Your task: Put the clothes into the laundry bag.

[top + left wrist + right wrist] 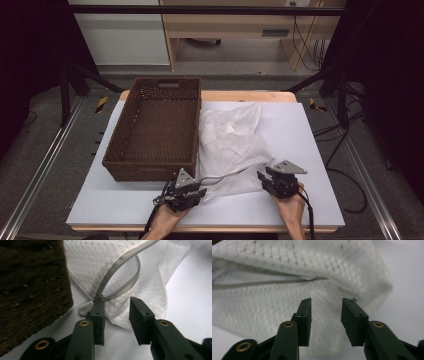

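Observation:
A white mesh bag (227, 145) lies crumpled on the white table top (300, 135), right of a brown wicker basket (150, 171). Its grey zipper (220, 176) loops out at the near edge. My left gripper (201, 189) is at the bag's near left corner. In the left gripper view its jaws (116, 312) stand apart; the zipper (117, 272) ends at the left jaw's tip and mesh (150, 285) lies beyond the gap. My right gripper (261, 179) is at the near right corner, its jaws (325, 312) apart over the mesh (274, 305), pressing nothing.
The basket (30, 285) is empty and stands close to the left gripper's left side. The table's near edge runs just behind both hands. Beyond the table's far edge are a wooden desk (225, 25) and cables on the floor. Black frame posts flank the table.

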Motion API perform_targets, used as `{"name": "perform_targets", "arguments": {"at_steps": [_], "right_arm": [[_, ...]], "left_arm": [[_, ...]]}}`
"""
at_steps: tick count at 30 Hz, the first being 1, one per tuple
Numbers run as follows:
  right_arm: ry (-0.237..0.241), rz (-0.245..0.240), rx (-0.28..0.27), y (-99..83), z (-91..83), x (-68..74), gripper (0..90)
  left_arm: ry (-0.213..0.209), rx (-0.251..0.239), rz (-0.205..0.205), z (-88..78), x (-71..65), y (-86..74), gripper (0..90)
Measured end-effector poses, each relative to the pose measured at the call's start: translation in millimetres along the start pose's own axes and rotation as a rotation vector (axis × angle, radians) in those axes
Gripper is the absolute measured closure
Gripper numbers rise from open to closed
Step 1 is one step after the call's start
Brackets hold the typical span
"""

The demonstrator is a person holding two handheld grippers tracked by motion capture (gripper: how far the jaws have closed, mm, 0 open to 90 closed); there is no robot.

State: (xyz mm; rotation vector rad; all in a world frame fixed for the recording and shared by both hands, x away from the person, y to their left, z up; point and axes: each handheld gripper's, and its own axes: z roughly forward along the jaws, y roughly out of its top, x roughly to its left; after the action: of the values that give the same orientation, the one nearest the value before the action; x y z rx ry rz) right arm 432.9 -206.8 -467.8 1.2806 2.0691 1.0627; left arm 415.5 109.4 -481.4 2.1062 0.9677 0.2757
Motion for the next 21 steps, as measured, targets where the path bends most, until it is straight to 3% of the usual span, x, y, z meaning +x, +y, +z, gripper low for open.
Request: {"name": "perform_targets", "arguments": {"at_steps": [2, 5, 7, 8, 12, 16, 18, 21], "right_arm": [[0.004, 0.004, 0.035, 3.5, 14.6, 1.7, 61.8], [-0.002, 0.019, 0.094, 1.1, 30.9, 3.0, 71.6], [-0.018, 0.020, 0.078, 0.0, 30.4, 2.0, 88.7], [-0.017, 0.025, 0.075, 0.1, 27.6, 1.0, 89.4], [0.000, 0.029, 0.036, -2.9, -0.4, -4.1, 89.7], [0.022, 0.081, 0.009, -23.1, -37.4, -16.7, 87.3], [0.022, 0.110, 0.035, -35.2, -44.8, -21.6, 81.0], [0.013, 0.094, 0.035, -43.7, -46.0, -22.1, 68.1]], "left_arm": [[0.021, -0.004, -0.001, 1.2, -0.5, -0.3, 71.0], [0.046, 0.003, 0.007, 1.4, -0.4, 0.6, 79.9], [0.045, 0.011, 0.006, 1.9, 0.5, 2.2, 84.0], [0.047, 0.014, 0.009, 2.1, 0.2, 2.8, 85.8], [0.059, 0.018, 0.032, 2.1, -1.3, 3.9, 87.5], [0.051, 0.017, 0.022, 0.4, 4.6, 4.4, 87.9], [0.038, 0.016, 0.015, -0.6, 7.0, 3.8, 87.9], [0.017, -0.004, 0.020, -2.3, 7.2, 1.9, 86.0]]}}
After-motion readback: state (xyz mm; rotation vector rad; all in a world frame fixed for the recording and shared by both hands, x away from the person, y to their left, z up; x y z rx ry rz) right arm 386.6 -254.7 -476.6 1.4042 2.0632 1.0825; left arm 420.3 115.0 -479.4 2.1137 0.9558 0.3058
